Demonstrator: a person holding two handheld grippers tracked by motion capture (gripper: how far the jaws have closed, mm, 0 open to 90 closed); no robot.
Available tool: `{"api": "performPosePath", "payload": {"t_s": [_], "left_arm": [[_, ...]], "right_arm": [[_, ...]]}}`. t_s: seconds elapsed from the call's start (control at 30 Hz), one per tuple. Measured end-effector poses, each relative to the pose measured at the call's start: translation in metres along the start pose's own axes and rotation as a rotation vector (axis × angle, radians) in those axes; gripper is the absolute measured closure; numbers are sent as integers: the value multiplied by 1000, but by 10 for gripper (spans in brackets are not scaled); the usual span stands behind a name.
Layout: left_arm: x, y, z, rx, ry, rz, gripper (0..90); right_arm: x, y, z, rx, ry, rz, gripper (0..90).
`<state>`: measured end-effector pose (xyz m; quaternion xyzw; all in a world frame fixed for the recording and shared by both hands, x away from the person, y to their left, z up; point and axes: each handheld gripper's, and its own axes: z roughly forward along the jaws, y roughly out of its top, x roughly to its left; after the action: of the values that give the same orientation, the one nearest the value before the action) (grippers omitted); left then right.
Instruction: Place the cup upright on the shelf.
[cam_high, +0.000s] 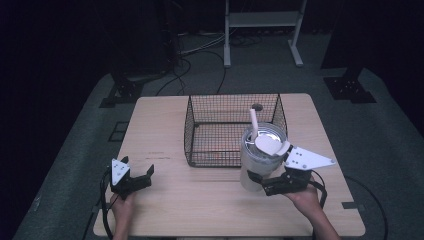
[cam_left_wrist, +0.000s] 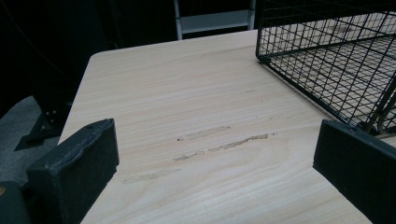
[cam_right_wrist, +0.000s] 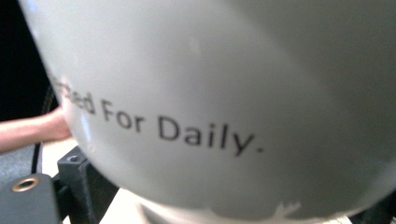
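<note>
Dark floor and cables ringed the pale wooden table (cam_high: 200, 200) as I watched the white tumbler (cam_high: 256, 162) with its straw (cam_high: 254, 122) standing upright near the front right, just in front of the wire basket (cam_high: 235, 130) and close against that basket's near right corner. My right gripper (cam_high: 272, 184) was clenched around the tumbler's lower body; in the right gripper view the printed white wall (cam_right_wrist: 233, 93) crowded the lens, so the grip sat low and tight. I judged the step in hand to be lifting the tumbler, probably toward the basket, and doing it well meant keeping it plumb, since the straw and the pale flap on the lid made it top-heavy above such a low hold, and rising straight before moving forward. Edges mattered here: the basket's front rim stood right behind the tumbler, so any forward drift before clearing the wire would have snagged it. Room was better elsewhere, with open board to the left and in front, while the table's right edge lay near my right hand (cam_high: 305, 200). My left gripper (cam_high: 131, 181) sat well apart at the front left, released, its jaws spread wide over bare wood (cam_left_wrist: 196, 121) with the basket's corner (cam_left_wrist: 327, 60) off to one side, holding nothing.
</note>
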<state>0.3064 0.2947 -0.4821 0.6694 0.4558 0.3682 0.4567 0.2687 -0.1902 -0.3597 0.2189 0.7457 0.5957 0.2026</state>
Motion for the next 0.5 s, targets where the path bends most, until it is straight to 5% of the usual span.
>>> {"api": "performPosePath", "payload": {"t_s": [0.5], "left_arm": [[0, 0, 0, -4, -6, -7, 0]], "right_arm": [[-11, 32, 29, -36, 35, 6, 85]]}}
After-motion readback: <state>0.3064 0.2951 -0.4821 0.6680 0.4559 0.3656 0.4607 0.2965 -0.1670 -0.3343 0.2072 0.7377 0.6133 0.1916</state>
